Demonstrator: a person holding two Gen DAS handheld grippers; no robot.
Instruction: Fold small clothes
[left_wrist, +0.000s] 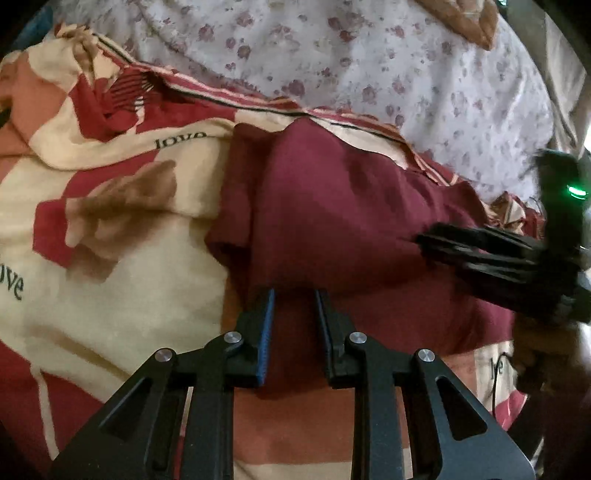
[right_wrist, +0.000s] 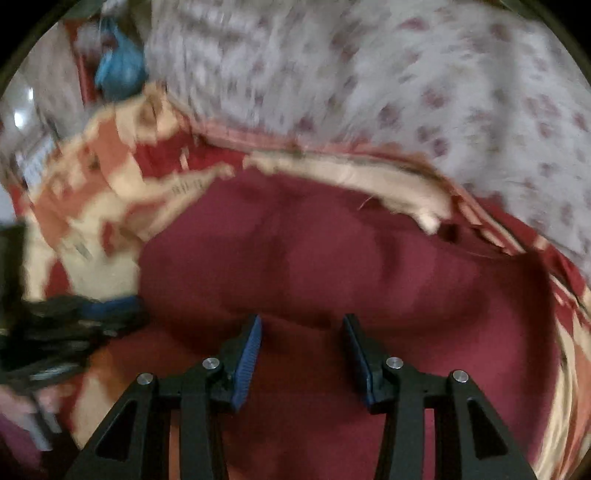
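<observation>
Lettering "love" (left_wrist: 181, 140) shows only leftward; left jaws pinch maroon garment (left_wrist: 332, 221), right jaws spread.

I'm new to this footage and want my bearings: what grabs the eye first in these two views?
A maroon garment lies in the middle of a red-and-cream bedspread printed with the word "love". Behind it spreads a white floral sheet. The left gripper hovers at the garment's near edge with cloth showing between its fingers, while the right gripper stands open above the garment.
</observation>
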